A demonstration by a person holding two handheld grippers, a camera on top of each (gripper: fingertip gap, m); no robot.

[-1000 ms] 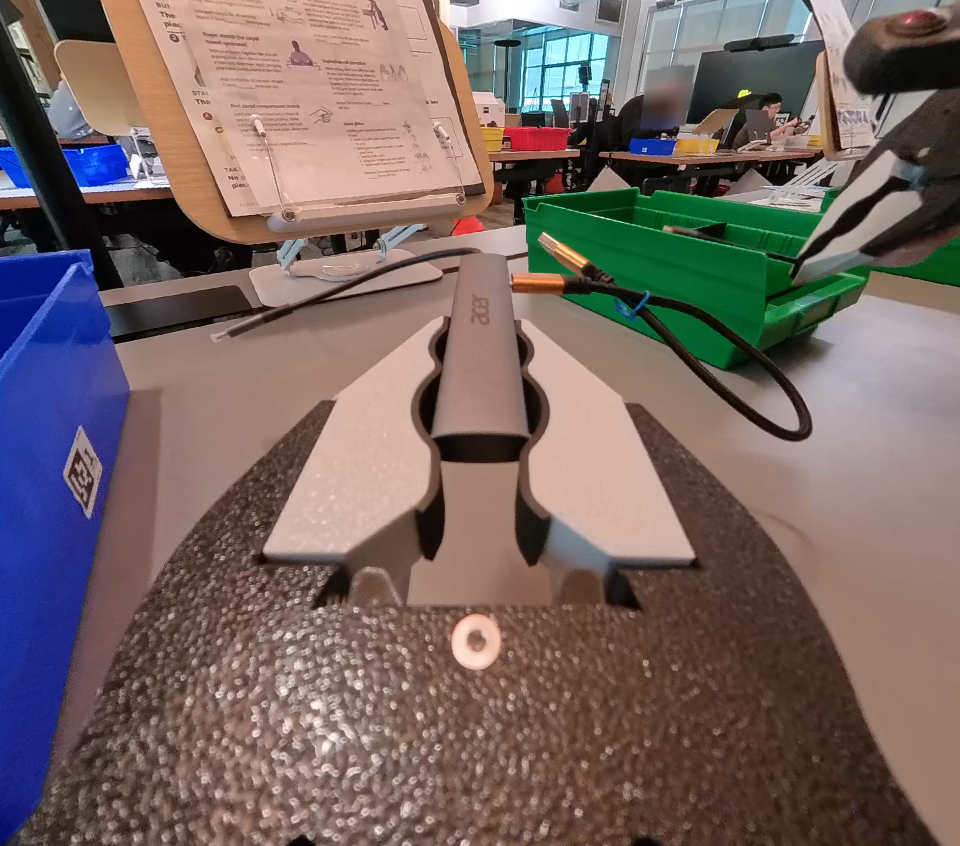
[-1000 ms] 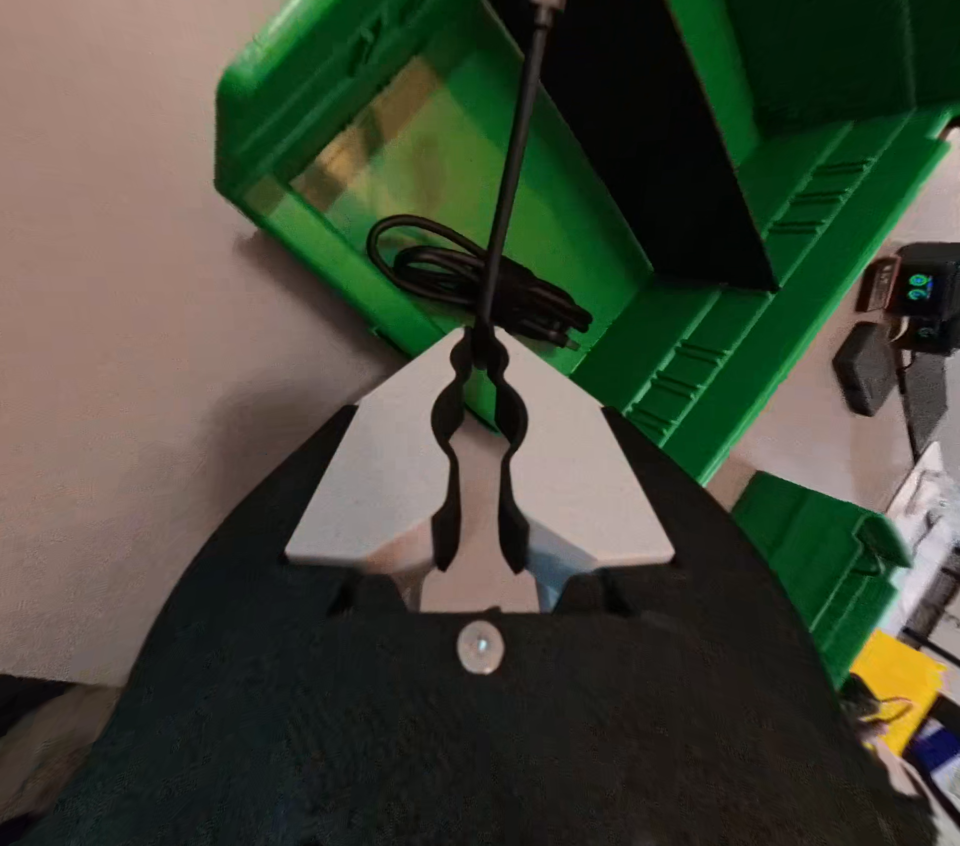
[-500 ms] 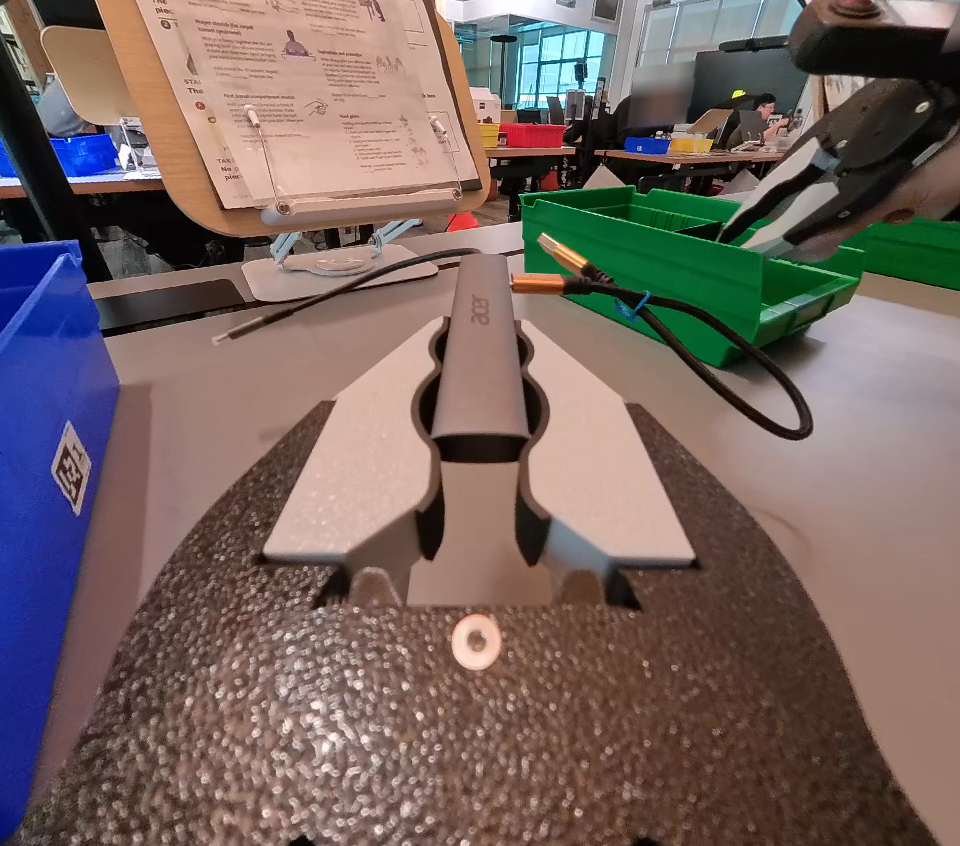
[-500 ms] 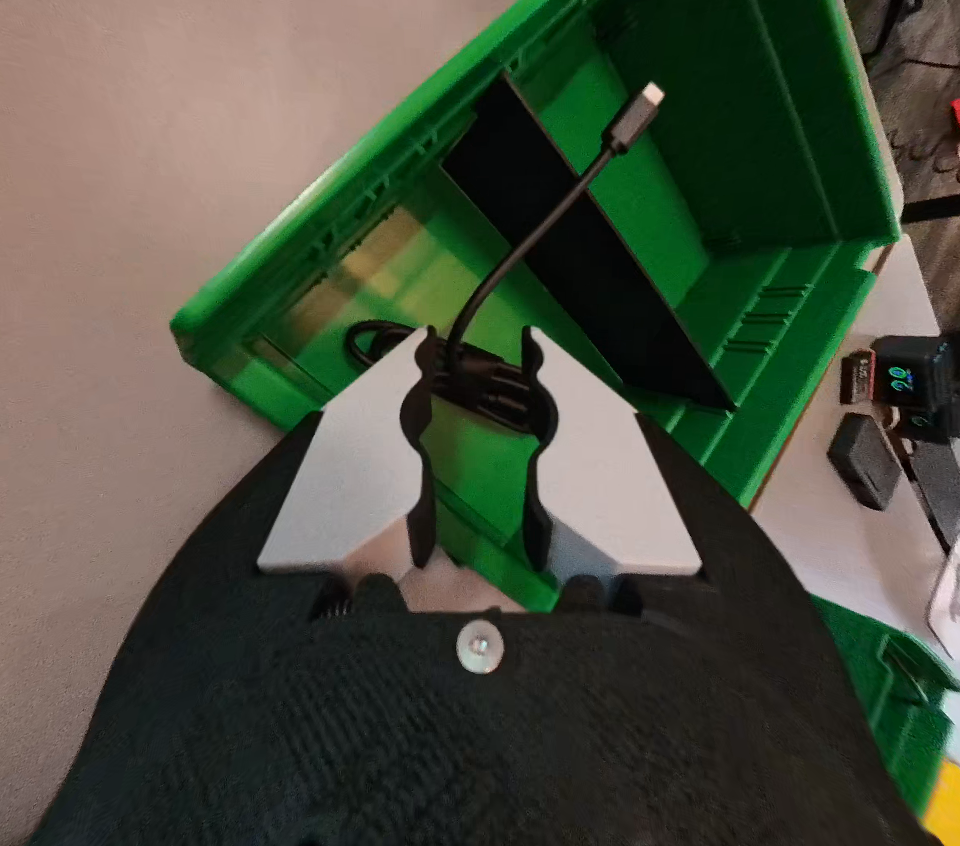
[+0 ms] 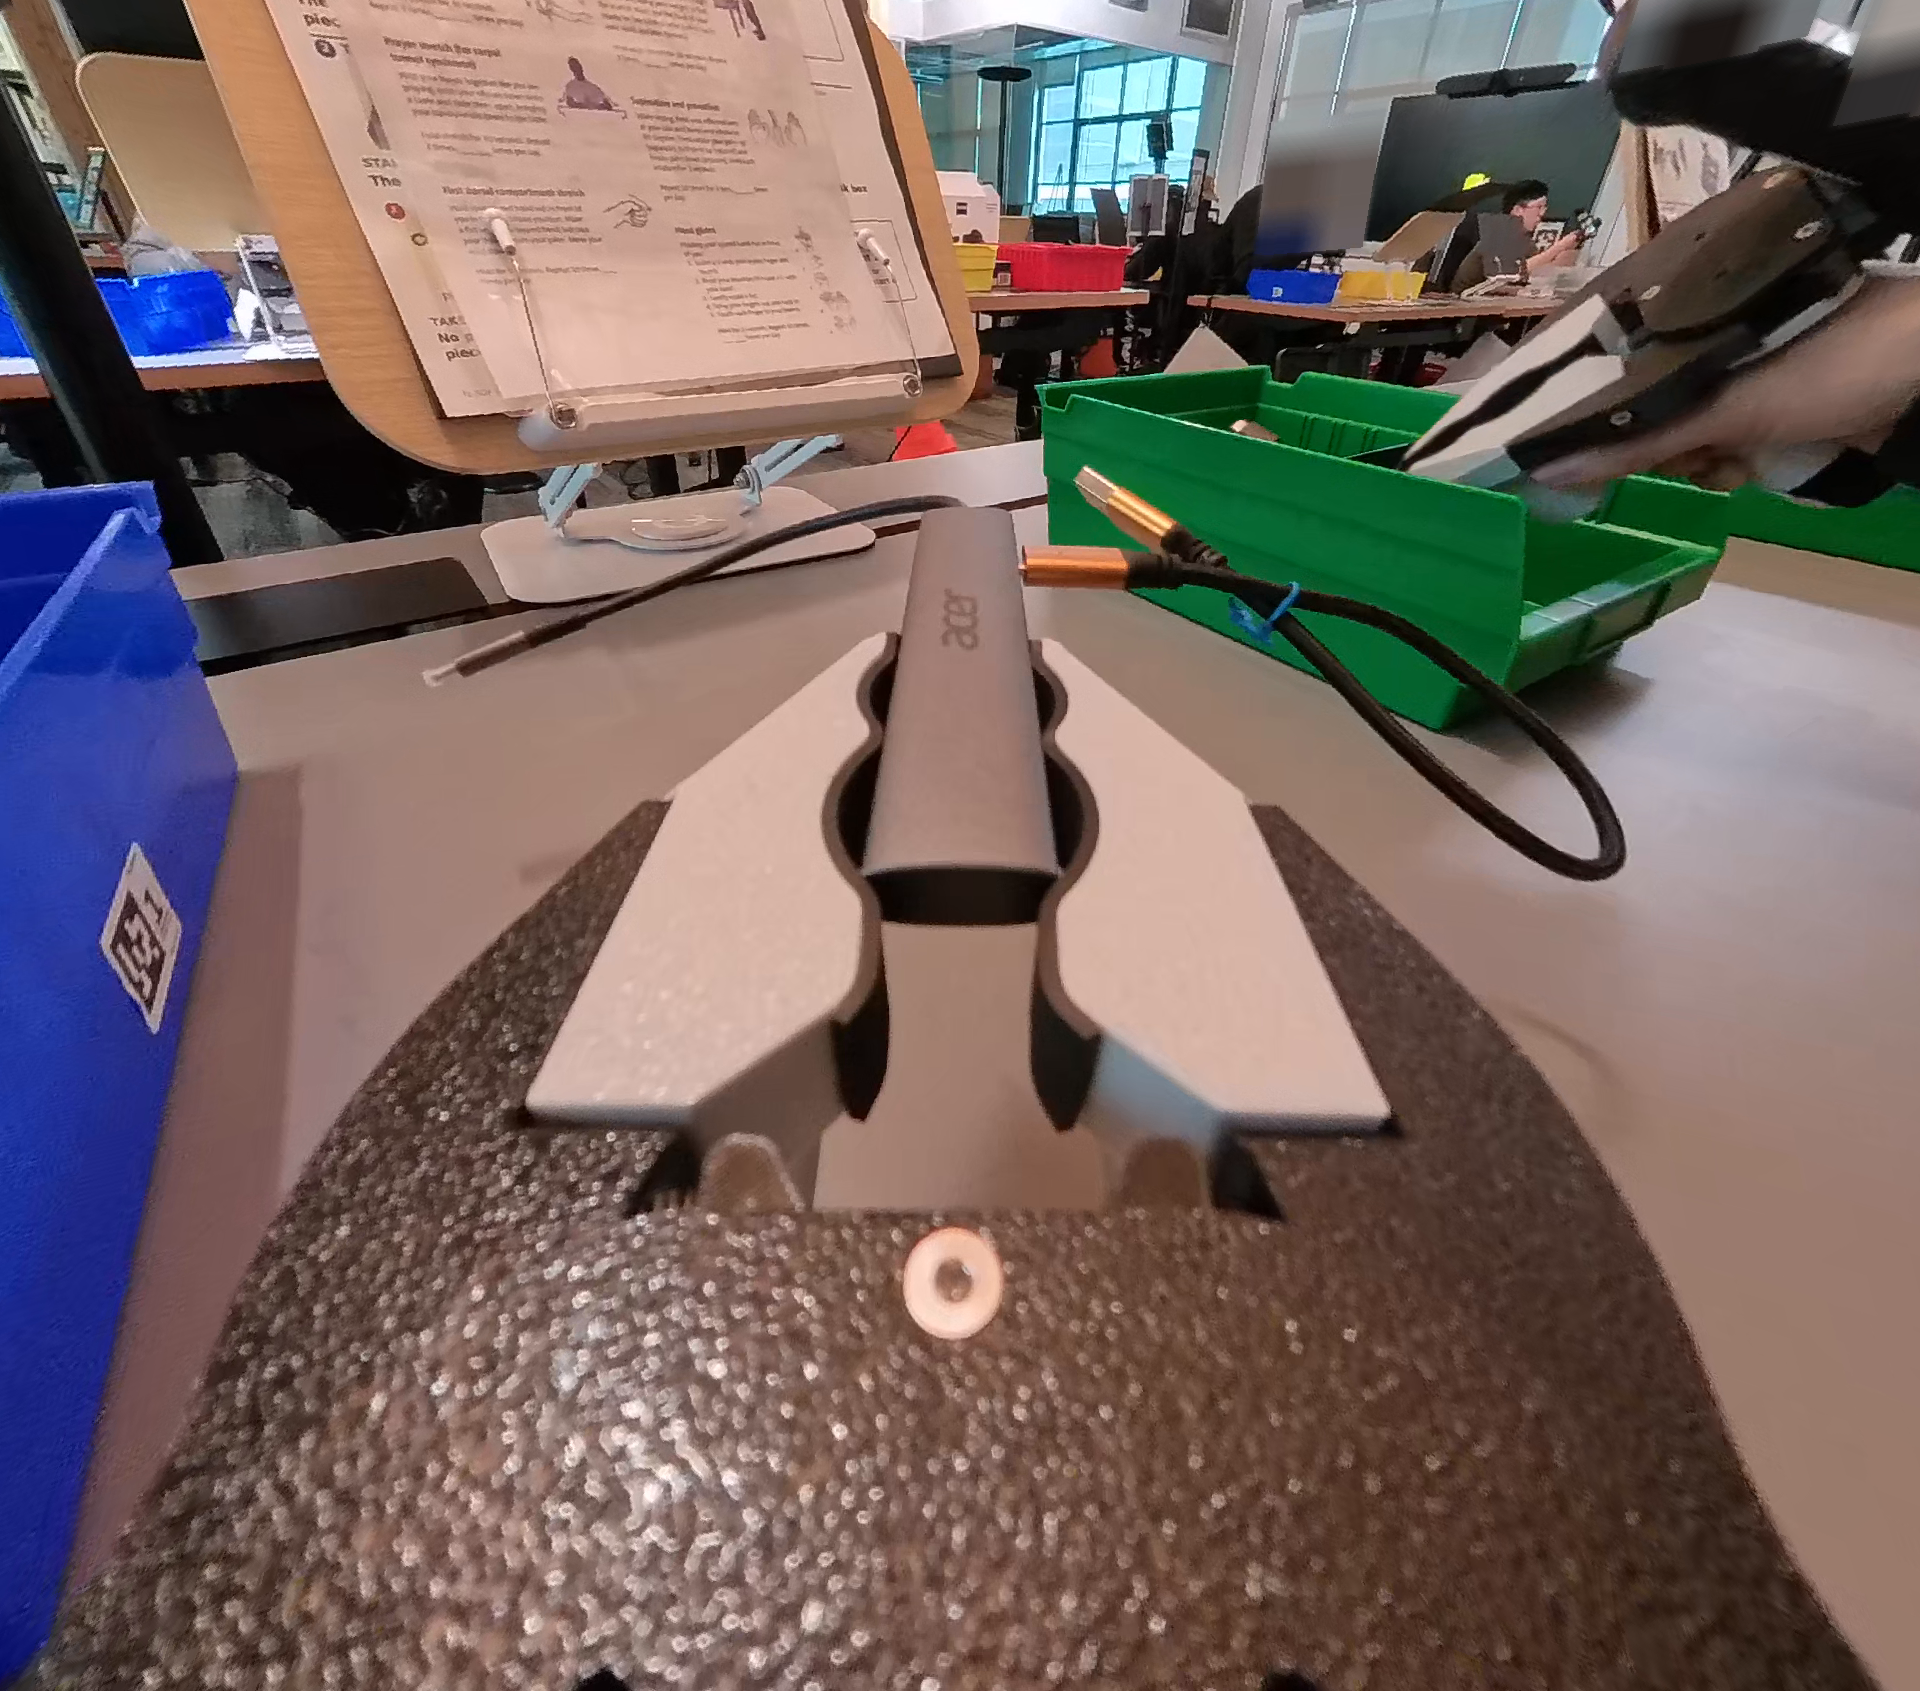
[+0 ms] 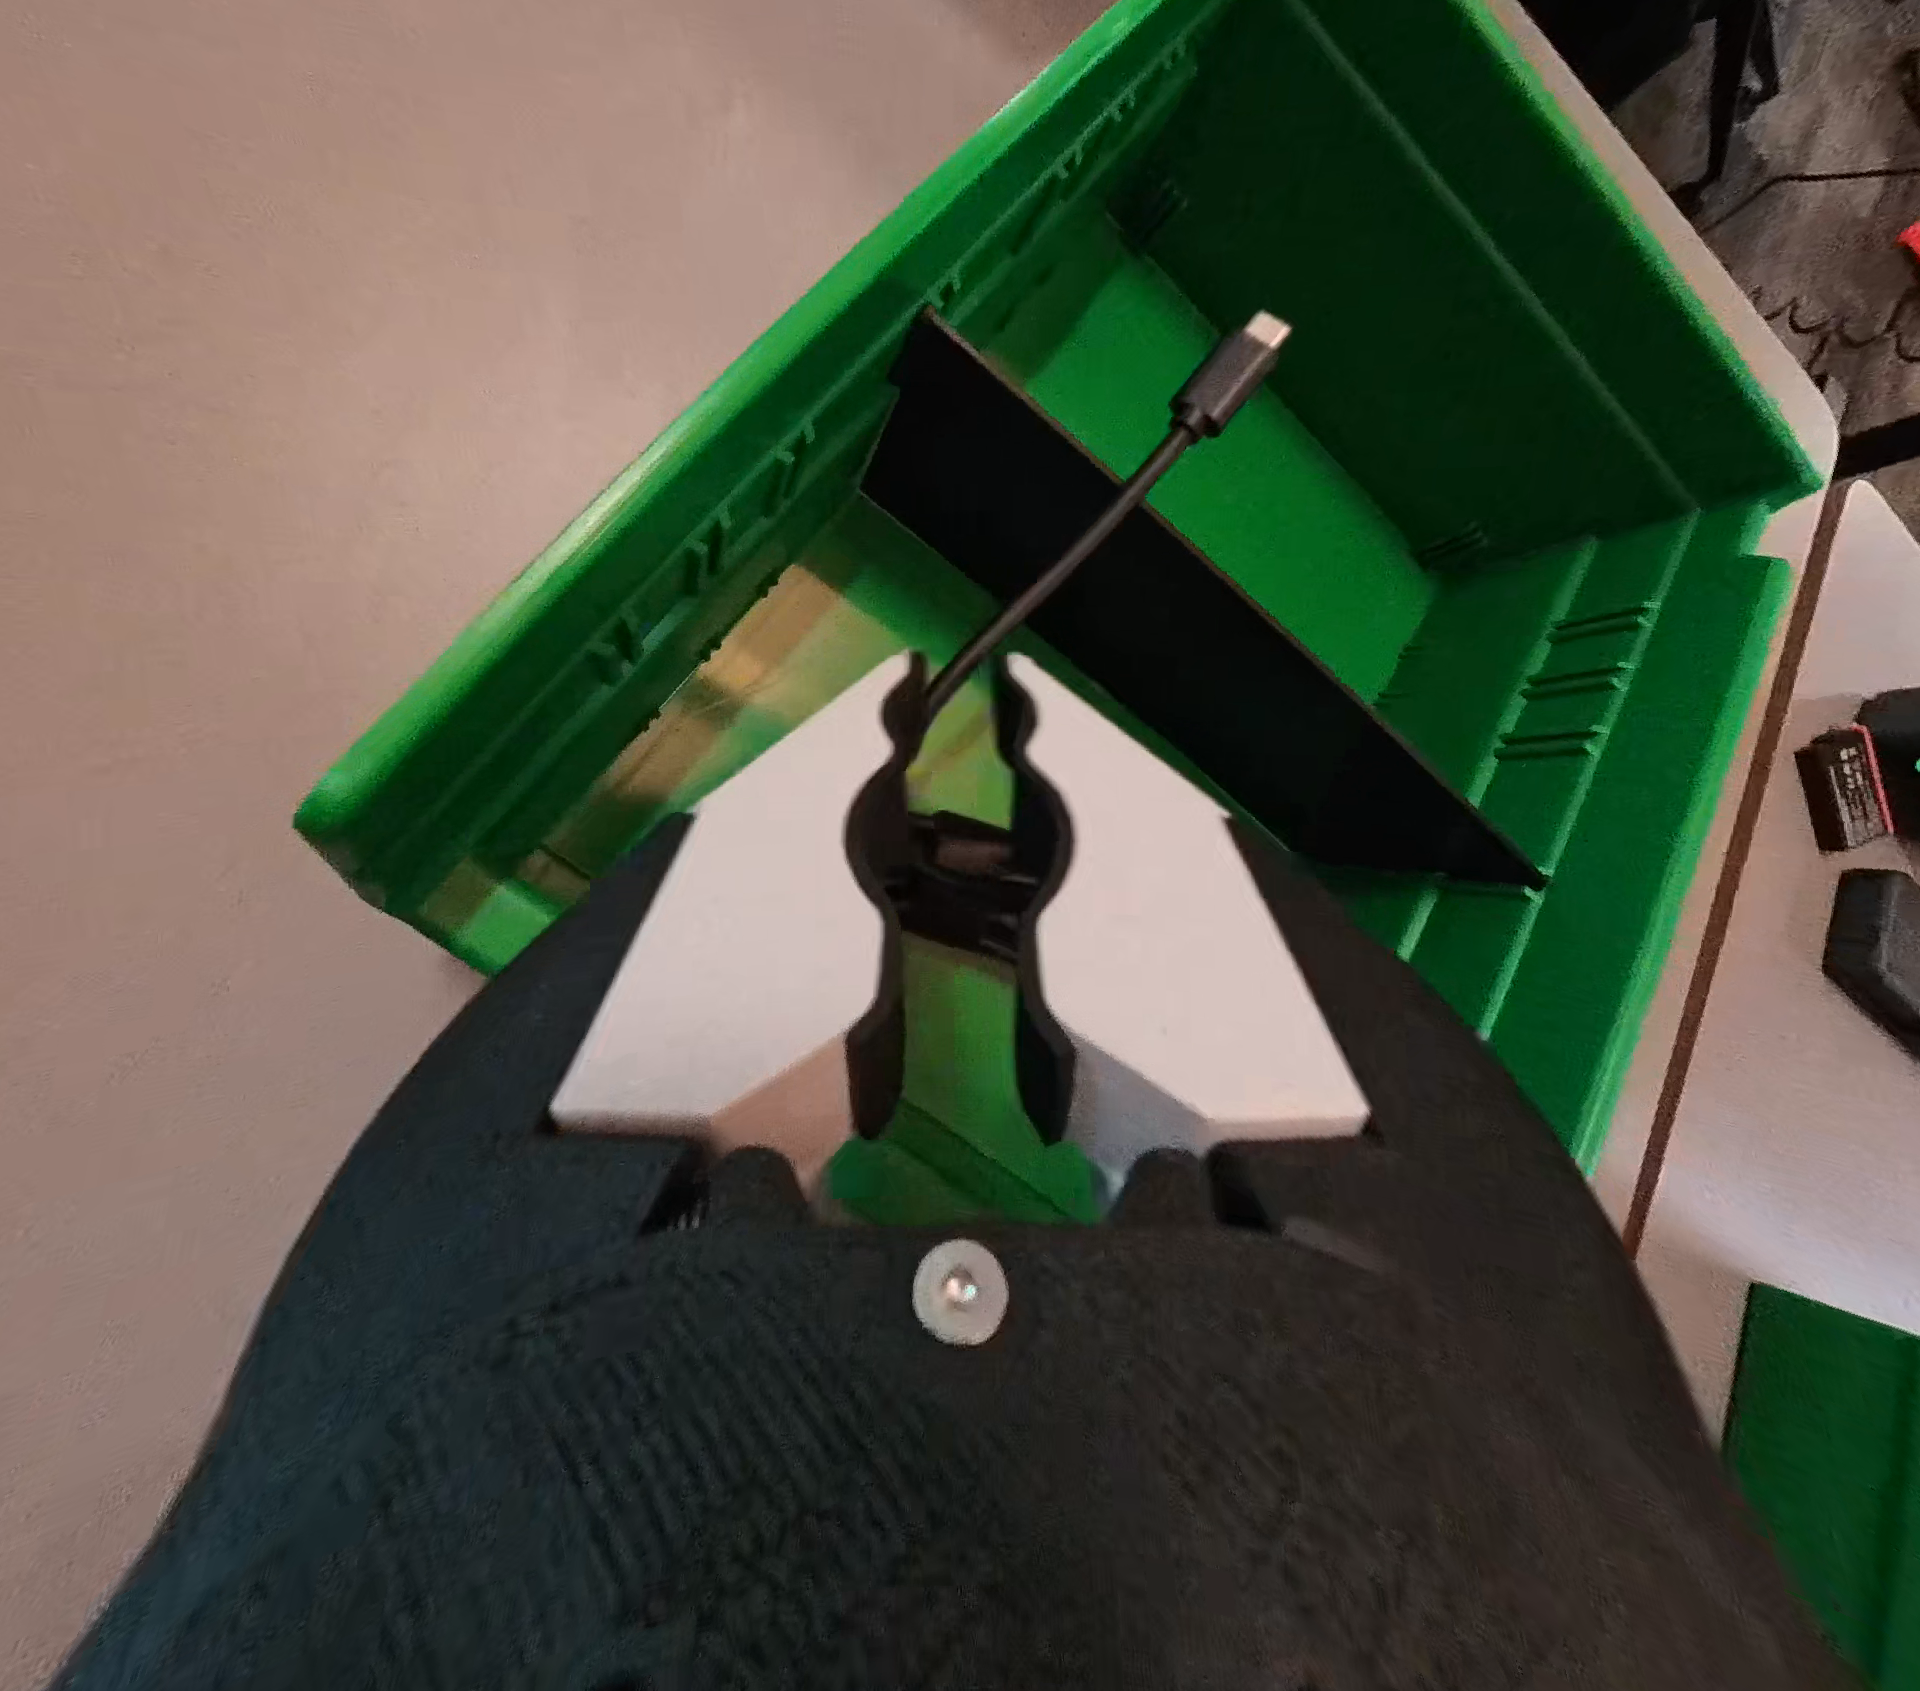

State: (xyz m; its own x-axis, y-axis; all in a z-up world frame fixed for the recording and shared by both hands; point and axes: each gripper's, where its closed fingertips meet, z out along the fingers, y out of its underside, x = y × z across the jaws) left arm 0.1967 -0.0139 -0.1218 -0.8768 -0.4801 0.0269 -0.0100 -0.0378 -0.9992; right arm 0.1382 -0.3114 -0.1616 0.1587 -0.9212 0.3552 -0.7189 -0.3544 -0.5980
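Left gripper [image 5: 958, 711]: jaws clenched on a grey hub [image 5: 961, 706], a slim metal bar held lengthwise, far end pointing away over the grey table [image 5: 1714, 1070]
Hub cables: its own thin black lead [image 5: 665, 592] trails left across the table; a braided black cable [image 5: 1455, 758] with two copper-coloured plugs loops off to the right, one plug meeting the hub's right side

Right gripper [image 6: 956, 706]: tips parted, yet a bundled black cable [image 6: 961, 898] sits wedged across the wider hollow between the fingers, so grasping that coil
Loose end: one strand rises from the bundle, crosses the black divider [image 6: 1143, 633] and ends in a small grey plug [image 6: 1236, 368] above the far compartment
Green bin [image 5: 1299, 488]: on the table right of the hub; right gripper [image 5: 1475, 446] hovers over it in the left wrist view, nose angled down
Blue bin [image 5: 94, 862]: far left, near edge of table
Document stand [image 5: 582, 114]: behind the hub, wooden board holding a printed sheet
Right of green bin: small dark devices [image 6: 1860, 862] on the table
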